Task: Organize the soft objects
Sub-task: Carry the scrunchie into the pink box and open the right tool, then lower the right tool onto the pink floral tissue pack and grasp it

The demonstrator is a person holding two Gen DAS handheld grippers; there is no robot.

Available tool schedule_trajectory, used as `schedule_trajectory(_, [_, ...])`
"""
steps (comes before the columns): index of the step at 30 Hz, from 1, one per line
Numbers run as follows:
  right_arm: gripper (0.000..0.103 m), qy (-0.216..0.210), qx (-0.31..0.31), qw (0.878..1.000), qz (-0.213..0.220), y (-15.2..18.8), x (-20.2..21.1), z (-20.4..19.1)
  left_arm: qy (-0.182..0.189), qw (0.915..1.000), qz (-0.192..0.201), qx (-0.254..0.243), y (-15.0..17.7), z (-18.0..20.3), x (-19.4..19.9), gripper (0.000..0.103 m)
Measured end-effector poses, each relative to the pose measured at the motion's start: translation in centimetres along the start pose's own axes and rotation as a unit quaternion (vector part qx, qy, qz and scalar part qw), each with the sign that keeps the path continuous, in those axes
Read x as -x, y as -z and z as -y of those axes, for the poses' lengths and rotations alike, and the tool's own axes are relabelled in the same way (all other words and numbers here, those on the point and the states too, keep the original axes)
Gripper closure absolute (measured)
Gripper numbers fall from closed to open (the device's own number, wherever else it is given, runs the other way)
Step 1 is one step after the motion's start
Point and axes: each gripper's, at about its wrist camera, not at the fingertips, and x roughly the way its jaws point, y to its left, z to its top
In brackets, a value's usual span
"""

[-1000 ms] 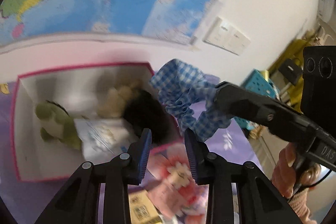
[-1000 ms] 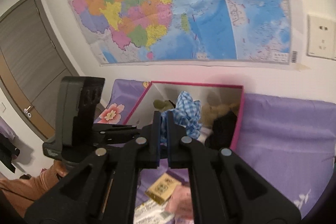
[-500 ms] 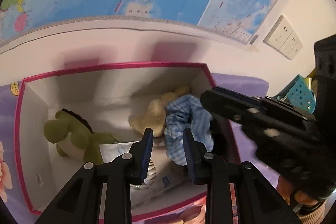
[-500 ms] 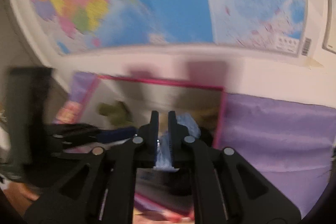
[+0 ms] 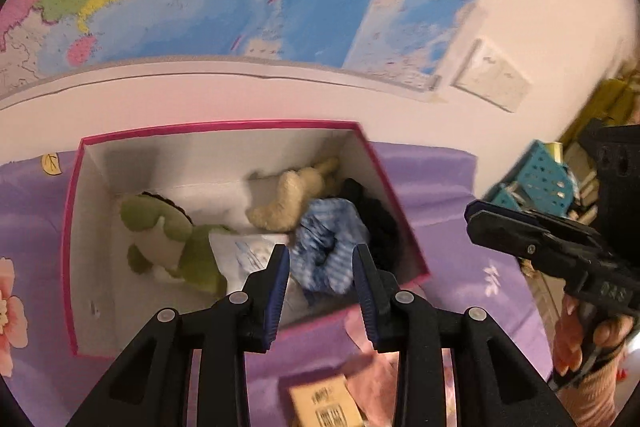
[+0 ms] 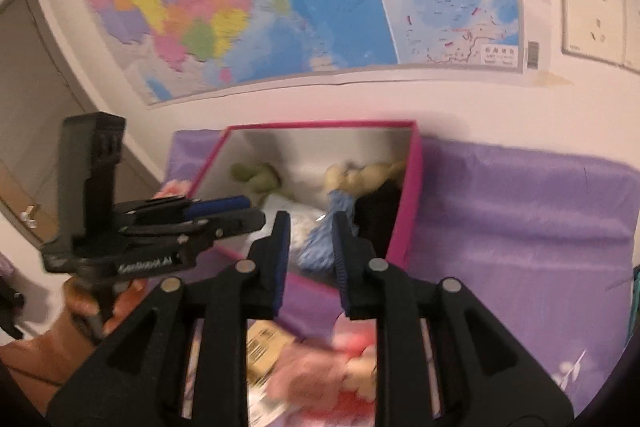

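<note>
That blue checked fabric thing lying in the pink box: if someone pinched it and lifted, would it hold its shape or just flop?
Probably flop. The blue checked scrunchie lies crumpled in ruffled folds inside the pink box, so it likely sags from wherever it is pinched. It looks like thin gathered cloth, so probably very light. It seems unlikely to roll or break.

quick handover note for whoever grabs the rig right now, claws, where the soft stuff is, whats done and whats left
Left claw: empty, jaws opening, hovering over the near rim of the pink box.
Right claw: jaws opening, nothing pinched; the blue checked scrunchie lies in the box beyond its tips.
In the box: green plush toy, beige plush toy, a black soft item, a white packet and the scrunchie.
Done: scrunchie is in the box.
Left: a pink soft item and a tan card lie on the purple cloth in front of the box.
</note>
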Motion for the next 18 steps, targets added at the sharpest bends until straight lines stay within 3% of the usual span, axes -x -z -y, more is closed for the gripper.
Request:
schedule_trajectory(5, [0.079,-0.032,-0.014,0.999,-0.016,2.7,2.3,0.0,0.018,0.9993,-0.014,-0.028,2.6,1.3,1.3,0.07])
schedule_trajectory(10, [0.079,-0.018,-0.025,0.999,-0.042,5.0,1.8,0.8,0.015,0.997,-0.045,-0.062,5.5,2.9,0.3,0.07])
schedule_trajectory(18, [0.079,-0.039,-0.063,0.996,-0.047,7.7,2.3,1.8,0.036,0.9926,-0.086,-0.078,9.1,4.0,-0.7,0.07])
